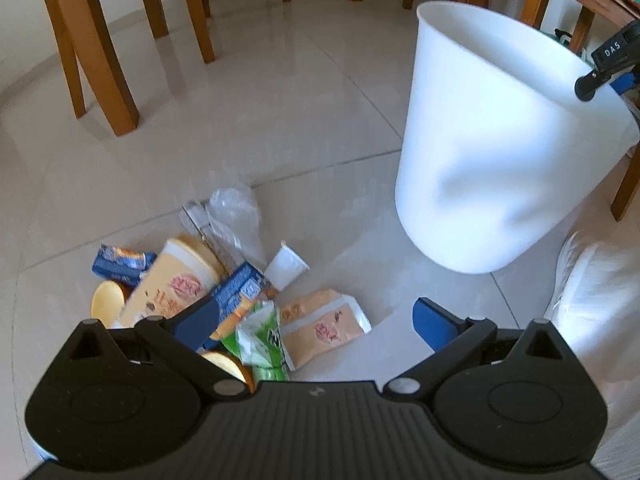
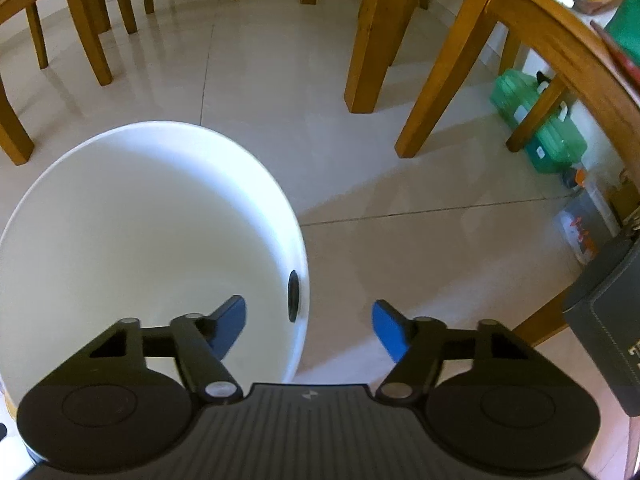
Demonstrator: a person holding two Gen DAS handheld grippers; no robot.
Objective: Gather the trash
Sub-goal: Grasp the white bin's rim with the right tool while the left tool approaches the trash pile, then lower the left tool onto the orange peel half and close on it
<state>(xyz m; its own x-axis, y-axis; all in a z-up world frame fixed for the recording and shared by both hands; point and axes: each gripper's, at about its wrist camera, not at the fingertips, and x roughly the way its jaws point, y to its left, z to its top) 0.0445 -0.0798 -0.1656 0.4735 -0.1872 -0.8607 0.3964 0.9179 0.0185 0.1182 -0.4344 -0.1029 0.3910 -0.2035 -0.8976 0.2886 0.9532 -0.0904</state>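
Right gripper [image 2: 308, 330] straddles the white bin [image 2: 298, 216] rim, jaws part-open, not yet clamped; left gripper [image 1: 316, 320] gapes over the trash pile [image 1: 224, 292] just below (nothing held). Next, I'd judge: clamp, then pick.

White bin [image 1: 500, 152], blue fingers [image 2: 390, 330], green wrapper [image 1: 260, 336], brown chairs [image 1: 100, 40].

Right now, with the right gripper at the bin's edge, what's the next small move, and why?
Probably close the right gripper on the white bin's rim: its jaws straddle the near wall without pressing it, the bin looks empty, and the trash pile lies beside it under the open left gripper.
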